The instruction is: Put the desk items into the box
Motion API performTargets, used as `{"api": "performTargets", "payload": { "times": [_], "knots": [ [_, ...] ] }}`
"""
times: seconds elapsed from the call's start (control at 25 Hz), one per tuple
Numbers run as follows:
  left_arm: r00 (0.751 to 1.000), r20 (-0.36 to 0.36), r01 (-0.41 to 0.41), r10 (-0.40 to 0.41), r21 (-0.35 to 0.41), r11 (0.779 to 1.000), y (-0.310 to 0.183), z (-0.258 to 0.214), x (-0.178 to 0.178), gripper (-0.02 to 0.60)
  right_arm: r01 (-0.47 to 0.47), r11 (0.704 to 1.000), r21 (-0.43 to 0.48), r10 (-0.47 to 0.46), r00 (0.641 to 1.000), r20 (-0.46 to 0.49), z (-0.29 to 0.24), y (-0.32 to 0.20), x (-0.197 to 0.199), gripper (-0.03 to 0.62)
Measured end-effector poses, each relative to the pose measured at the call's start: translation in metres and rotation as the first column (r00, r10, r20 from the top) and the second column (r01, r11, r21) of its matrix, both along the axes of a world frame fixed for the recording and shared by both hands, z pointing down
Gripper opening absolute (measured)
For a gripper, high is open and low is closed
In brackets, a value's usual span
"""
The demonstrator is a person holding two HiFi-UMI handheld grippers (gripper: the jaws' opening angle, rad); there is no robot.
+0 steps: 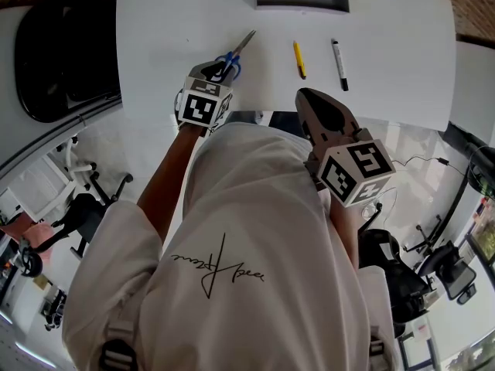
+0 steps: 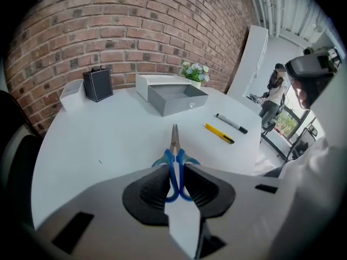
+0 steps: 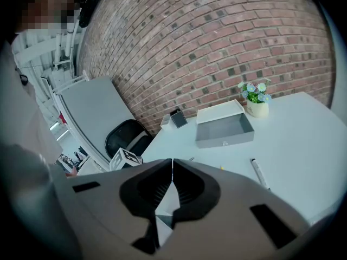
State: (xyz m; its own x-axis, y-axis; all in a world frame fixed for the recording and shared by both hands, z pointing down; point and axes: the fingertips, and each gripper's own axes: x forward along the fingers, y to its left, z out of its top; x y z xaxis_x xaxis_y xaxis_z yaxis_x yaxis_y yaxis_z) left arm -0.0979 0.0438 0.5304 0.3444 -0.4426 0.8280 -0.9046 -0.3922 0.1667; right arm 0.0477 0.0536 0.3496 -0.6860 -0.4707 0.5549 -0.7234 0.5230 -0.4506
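My left gripper (image 2: pixel 174 171) pinches the scissors (image 2: pixel 174 138) by their blue loops, rightly I judge, since they're light, stiff and slippery; my right gripper (image 3: pixel 172 167) is clenched empty

Left hand-held gripper (image 2: pixel 174 171) clamped; right (image 3: pixel 172 169) shut

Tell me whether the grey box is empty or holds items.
Empty: the box is bare grey inside; scissors, yellow cutter and marker lie on the table.
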Motion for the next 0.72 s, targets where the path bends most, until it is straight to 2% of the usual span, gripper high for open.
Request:
{"api": "performTargets", "payload": {
  "times": [0.2, 0.72],
  "knots": [
    [1.0, 0.022, -0.018, 0.018, -0.001, 1.0, 0.002, 0.002, -0.001, 0.087, -0.004, 1.0, 0.001, 0.004, 1.0, 0.003, 0.001, 0.0, -0.001, 0.026],
    [0.999, -0.002, -0.032, 0.032, 0.041, 0.999, -0.005, -0.014, 0.008, 0.087, -0.014, 1.0, 0.028, 0.014, 1.0, 0.011, -0.005, -0.005, -0.001, 0.026]
  ]
}}
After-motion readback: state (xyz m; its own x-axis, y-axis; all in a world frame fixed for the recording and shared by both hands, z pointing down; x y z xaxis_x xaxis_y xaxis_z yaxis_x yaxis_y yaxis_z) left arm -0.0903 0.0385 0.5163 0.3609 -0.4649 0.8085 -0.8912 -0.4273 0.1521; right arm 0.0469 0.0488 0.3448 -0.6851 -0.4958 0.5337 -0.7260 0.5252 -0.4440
